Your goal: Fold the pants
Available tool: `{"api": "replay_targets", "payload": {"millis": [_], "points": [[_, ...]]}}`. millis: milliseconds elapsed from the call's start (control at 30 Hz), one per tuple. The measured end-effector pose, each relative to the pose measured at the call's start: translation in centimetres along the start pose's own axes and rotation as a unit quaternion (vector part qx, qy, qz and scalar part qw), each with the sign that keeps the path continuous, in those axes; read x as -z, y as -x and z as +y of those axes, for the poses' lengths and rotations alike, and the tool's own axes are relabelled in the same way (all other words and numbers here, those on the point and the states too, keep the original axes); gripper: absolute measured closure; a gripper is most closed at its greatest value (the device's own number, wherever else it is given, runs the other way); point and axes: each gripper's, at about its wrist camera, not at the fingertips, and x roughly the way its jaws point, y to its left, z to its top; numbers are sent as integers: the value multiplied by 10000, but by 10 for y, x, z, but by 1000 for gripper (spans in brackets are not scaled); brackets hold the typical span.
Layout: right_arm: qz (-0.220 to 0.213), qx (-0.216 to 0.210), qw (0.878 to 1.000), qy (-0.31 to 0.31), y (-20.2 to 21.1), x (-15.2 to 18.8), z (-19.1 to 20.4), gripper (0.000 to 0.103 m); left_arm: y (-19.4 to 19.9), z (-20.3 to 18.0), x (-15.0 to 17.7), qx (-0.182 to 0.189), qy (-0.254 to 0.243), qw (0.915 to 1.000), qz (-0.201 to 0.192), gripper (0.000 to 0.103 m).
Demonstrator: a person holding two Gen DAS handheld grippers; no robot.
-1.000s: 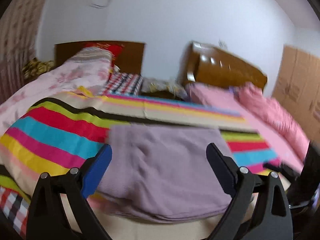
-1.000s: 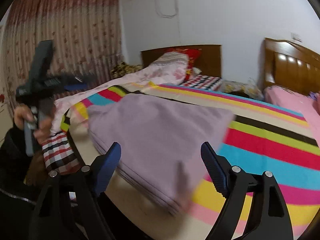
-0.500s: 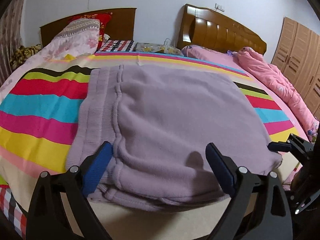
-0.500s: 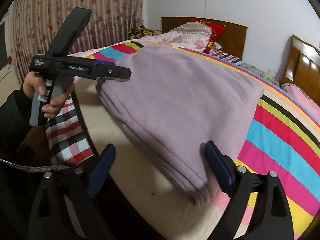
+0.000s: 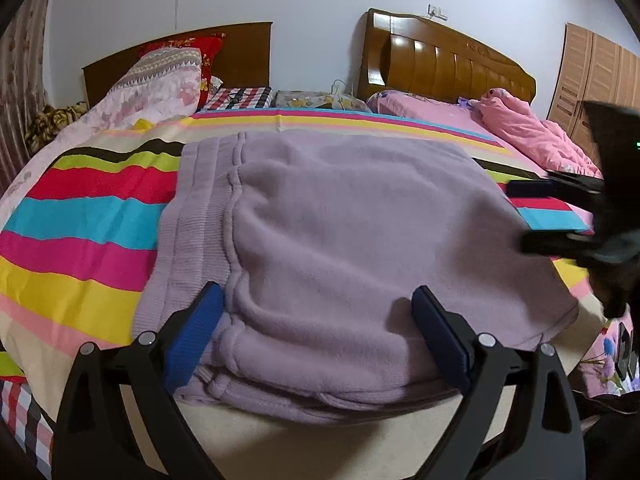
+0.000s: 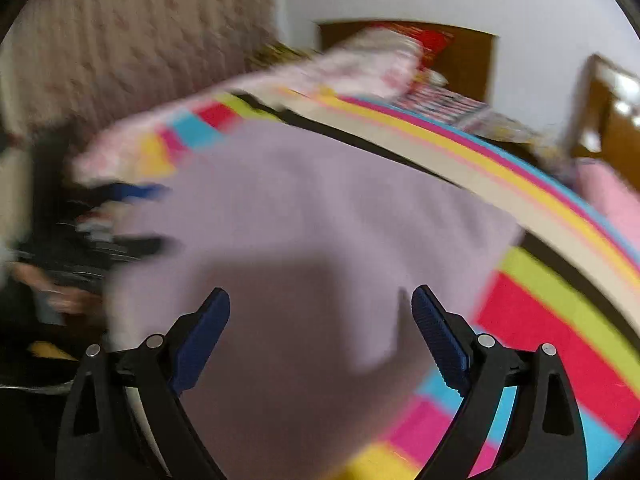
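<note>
The lilac fleece pants [image 5: 340, 248] lie folded into a thick stack on the striped bedspread [image 5: 80, 216], near the bed's front edge, ribbed waistband to the left. The left gripper [image 5: 316, 332] hovers over the stack's near edge, fingers spread, holding nothing. The right gripper [image 6: 320, 332], its view blurred, is likewise spread above the pants

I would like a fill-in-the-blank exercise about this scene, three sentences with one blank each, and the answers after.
1. The folded pants are of a pale ____ colour.
2. The pants lie on a bed cover patterned with bright ____.
3. The left gripper has its jaws ____, holding nothing.

Missing words: purple; stripes; open
</note>
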Motion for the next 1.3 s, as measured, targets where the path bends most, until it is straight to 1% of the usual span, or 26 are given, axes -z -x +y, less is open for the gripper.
{"api": "replay_targets", "payload": {"millis": [33, 67, 133, 167, 233, 300, 333, 400, 433, 500, 533, 567, 633, 767, 833, 867, 933, 967, 1000, 1033, 1067, 1100, 1167, 1233, 1267, 1300], "points": [[27, 229, 9991, -349, -4, -2, -17, 14, 0, 1, 0, 12, 20, 10000, 0, 9], [-37, 357, 9945, -985, -3, -7, -40, 14, 0, 1, 0, 14, 36, 10000, -7, 9], [-431, 41, 9890, -1416, 9, -17, -53, 14, 0, 0, 0, -24, 27, 10000, -24, 9], [-595, -97, 9893, -1329, 13, -23, -49, 14, -1, 0, 0, -52, 13, 10000, -33, 8], [-591, -291, 9924, -1041, 11, -33, -39, 14, -1, -1, 1, -81, -11, 10000, -40, 8], [-116, -814, 9941, -705, -14, -44, -25, 13, -2, -2, 1, -109, -40, 9999, -46, 8], [92, -890, 9944, -566, -26, -47, -23, 13, -2, -2, 1, -108, -48, 9999, -46, 8], [329, -400, 9977, -447, -48, -54, -30, 13, -2, -1, 1, -89, -53, 9999, -40, 8], [432, -221, 9965, -677, -58, -57, -45, 13, -2, -1, 1, -79, -53, 9999, -37, 8], [308, 175, 9913, -1270, -60, -61, -74, 13, -1, -1, 1, -73, -57, 9999, -39, 8], [114, 442, 9857, -1621, -55, -66, -89, 13, -1, -1, 1, -75, -60, 9999, -47, 8], [-6, 464, 9837, -1739, -51, -68, -92, 13, -1, 0, 2, -78, -65, 9999, -60, 8], [-138, 77, 9864, -1638, -46, -76, -86, 13, -1, -1, 3, -85, -73, 9999, -83, 8], [342, -657, 9958, -530, -65, -78, -42, 13, 0, -2, 4, -90, -95, 9999, -89, 7], [713, -359, 9966, -223, -84, -76, -41, 12, 0, -3, 4, -84, -114, 9999, -82, 7], [737, -283, 9962, -375, -88, -77, -49, 11, 0, -3, 4, -77, -134, 9998, -79, 7], [530, 166, 9944, -904, -85, -84, -68, 11, 1, -4, 4, -74, -143, 9998, -82, 7], [376, 714, 9901, -1150, -79, -88, -77, 10, 1, -4, 5, -75, -140, 9998, -86, 7], [203, 888, 9874, -1296, -72, -91, -82, 9, 1, -5, 4, -79, -139, 9998, -91, 7], [53, 723, 9881, -1360, -66, -93, -82, 9, 1, -5, 4, -85, -140, 9998, -98, 7], [-35, 366, 9907, -1313, -61, -95, -76, 9, 1, -5, 4, -96, -146, 9998, -104, 6], [-28, 140, 9935, -1132, -60, -95, -66, 9, 1, -6, 5, -102, -149, 9998, -107, 6], [85, -9, 9984, -553, -63, -95, -44, 9, 0, -6, 5, -111, -154, 9998, -110, 6], [427, 118, 9983, -373, -80, -97, -40, 9, 0, -7, 4, -126, -165, 9997, -101, 6], [654, 367, 9962, -440, -91, -95, -42, 9, 0, -7, 4, -129, -172, 9997, -97, 6], [669, 670, 9939, -573, -91, -91, -48, 9, -1, -7, 4, -129, -180, 9997, -90, 6]]}}
